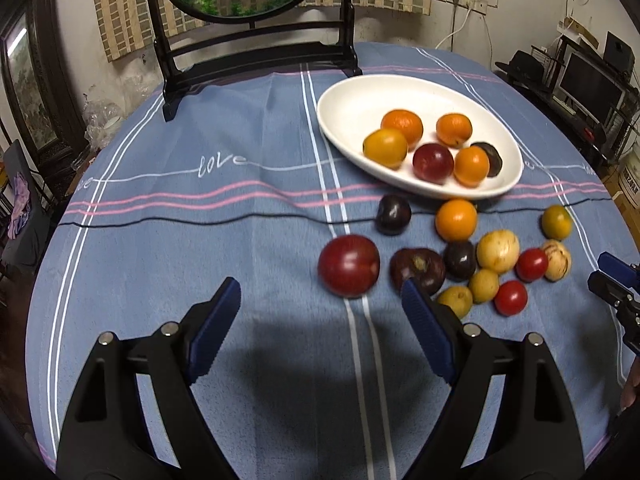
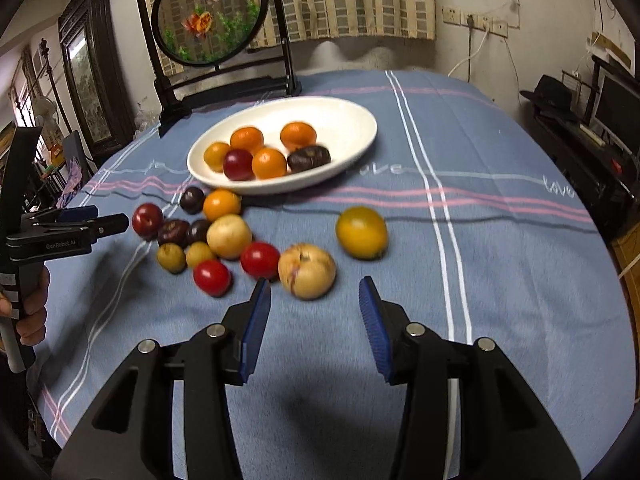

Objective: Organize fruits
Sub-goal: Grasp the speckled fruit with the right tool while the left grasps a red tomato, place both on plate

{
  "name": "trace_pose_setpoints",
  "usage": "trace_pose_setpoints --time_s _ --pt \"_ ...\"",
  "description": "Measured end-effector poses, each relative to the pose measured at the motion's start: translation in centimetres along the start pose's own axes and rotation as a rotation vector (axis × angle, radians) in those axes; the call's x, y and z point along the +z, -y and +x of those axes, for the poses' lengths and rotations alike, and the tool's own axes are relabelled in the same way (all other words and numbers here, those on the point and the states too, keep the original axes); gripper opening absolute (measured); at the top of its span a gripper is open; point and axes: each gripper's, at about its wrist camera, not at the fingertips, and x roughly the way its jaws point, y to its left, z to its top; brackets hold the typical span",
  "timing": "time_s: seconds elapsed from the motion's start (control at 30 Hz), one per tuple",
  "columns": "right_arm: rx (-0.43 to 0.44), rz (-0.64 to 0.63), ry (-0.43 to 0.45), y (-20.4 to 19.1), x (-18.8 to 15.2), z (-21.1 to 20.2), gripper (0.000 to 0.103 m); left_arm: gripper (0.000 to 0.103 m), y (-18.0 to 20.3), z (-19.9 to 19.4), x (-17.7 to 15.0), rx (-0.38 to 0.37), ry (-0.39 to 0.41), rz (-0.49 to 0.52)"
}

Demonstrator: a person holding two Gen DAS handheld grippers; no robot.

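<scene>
A white oval plate point(image 1: 352, 100) point(image 2: 348, 120) holds several fruits: oranges, a red plum point(image 1: 433, 162) and a dark plum. Several loose fruits lie on the blue cloth in front of it. My left gripper point(image 1: 320, 300) is open and empty, just short of a red plum point(image 1: 349, 265) and a dark plum point(image 1: 418, 270). My right gripper point(image 2: 314, 294) is open and empty, just short of a tan striped fruit point(image 2: 307, 271); red tomatoes point(image 2: 260, 260) lie to its left and a yellow-green citrus point(image 2: 361, 233) beyond it. The left gripper also shows in the right wrist view point(image 2: 100, 220).
A black stand with a round goldfish panel point(image 1: 256, 60) point(image 2: 212, 20) stands at the table's back edge behind the plate. The round table point(image 2: 500, 240) is covered by a blue striped cloth. Shelves with monitors point(image 1: 588, 88) line the right wall.
</scene>
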Motion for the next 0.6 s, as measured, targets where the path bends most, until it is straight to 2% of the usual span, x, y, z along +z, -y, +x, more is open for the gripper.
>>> trace_pose_setpoints --time_s 0.23,0.4,0.43,0.47,0.5,0.53,0.6 --pt "0.016 0.018 -0.033 0.3 -1.0 0.8 0.046 0.083 0.2 2.5 -0.4 0.011 -0.047 0.017" --pt "0.033 0.005 -0.062 0.0 -0.9 1.7 0.047 0.079 0.6 4.2 0.6 0.021 -0.061 0.039" --pt "0.033 -0.003 -0.068 -0.1 -0.9 1.9 0.047 0.076 0.7 4.6 0.9 0.024 -0.065 0.039" --pt "0.029 -0.013 -0.074 -0.3 -0.8 2.0 0.047 0.065 0.8 5.0 1.1 0.015 -0.072 0.042" --pt "0.023 -0.024 -0.080 -0.5 -0.7 2.2 0.047 0.050 1.1 5.3 1.3 -0.016 -0.076 0.047" --pt "0.018 -0.033 -0.084 -0.6 -0.6 2.4 0.047 0.041 1.5 5.4 1.4 -0.042 -0.076 0.055" --pt "0.003 -0.049 -0.105 -0.8 -0.2 3.2 0.047 0.041 2.0 5.4 1.3 -0.004 -0.059 0.076"
